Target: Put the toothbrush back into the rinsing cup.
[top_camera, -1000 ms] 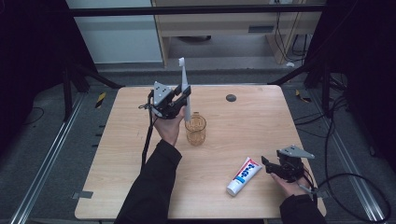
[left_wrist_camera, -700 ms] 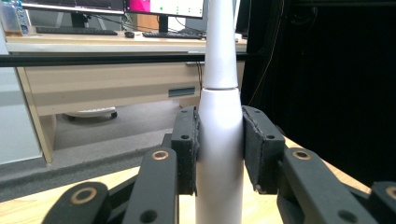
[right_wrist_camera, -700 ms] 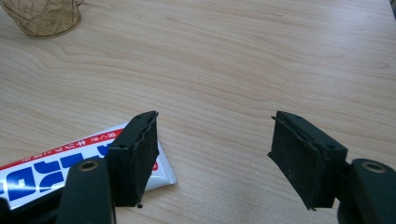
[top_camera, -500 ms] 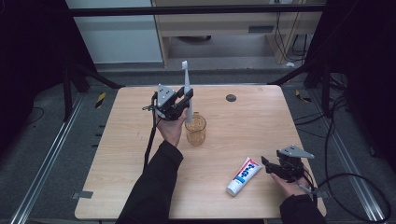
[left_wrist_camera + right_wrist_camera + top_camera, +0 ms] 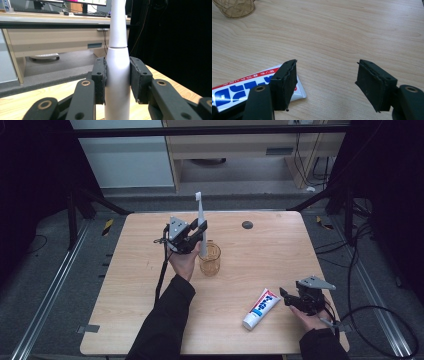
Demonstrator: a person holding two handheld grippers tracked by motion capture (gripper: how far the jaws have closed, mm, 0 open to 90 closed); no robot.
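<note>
Black sleeves [image 5: 162, 322]; black jaws with brass-ringed pivots; grey top plates.

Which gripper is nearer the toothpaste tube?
Right. The right gripper, open, sits just beside the toothpaste tube near its flat end; the left gripper holds a toothbrush over the glass cup.

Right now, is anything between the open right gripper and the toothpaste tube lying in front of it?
Nothing visible does. The right gripper is open just off the crimped end of the toothpaste tube, with bare table between them. The glass cup stands well beyond the tube.
</note>
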